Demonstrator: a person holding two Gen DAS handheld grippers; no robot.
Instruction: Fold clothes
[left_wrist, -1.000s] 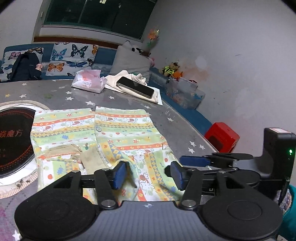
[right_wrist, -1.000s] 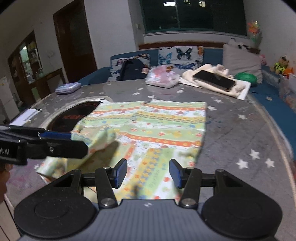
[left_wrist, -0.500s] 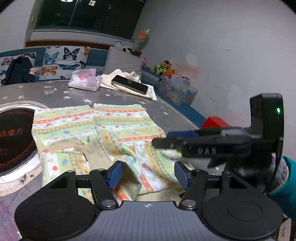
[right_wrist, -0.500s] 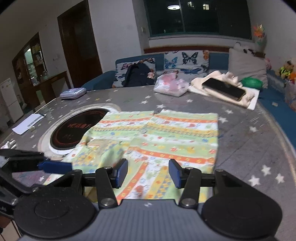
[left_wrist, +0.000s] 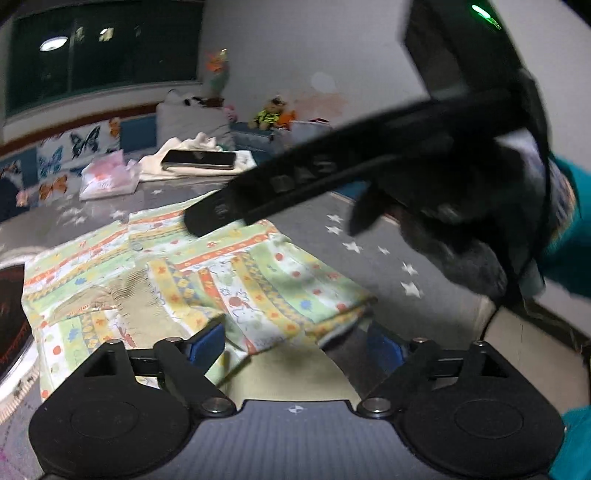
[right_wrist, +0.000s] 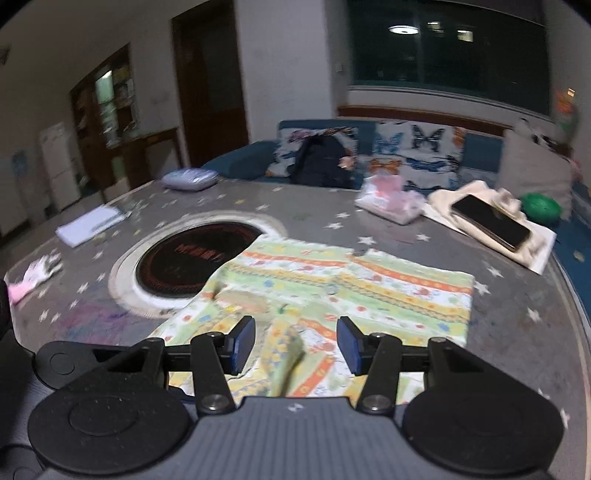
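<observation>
We see the patterned garment (right_wrist: 332, 291) lying on the grey star-printed table (right_wrist: 517, 314), its far left corner overlapping the rim of the round black induction cooker (right_wrist: 192, 258) set into the tabletop. The near edge of the garment is bunched and partly turned over. Our left gripper (left_wrist: 295, 343) has just been opening and now stands wide, the near hem of the garment rising between its blue pads (left_wrist: 207, 341) without either pad pressing on it. Our right gripper (right_wrist: 297, 347) hangs above the garment's near side, its jaws about half apart with a raised fold of fabric between them, not clamped. Beyond the cooker to the far right, a dark phone (right_wrist: 491, 221) rests on a cream cloth (right_wrist: 480, 195), beside a pink tissue pack (right_wrist: 388, 199).
</observation>
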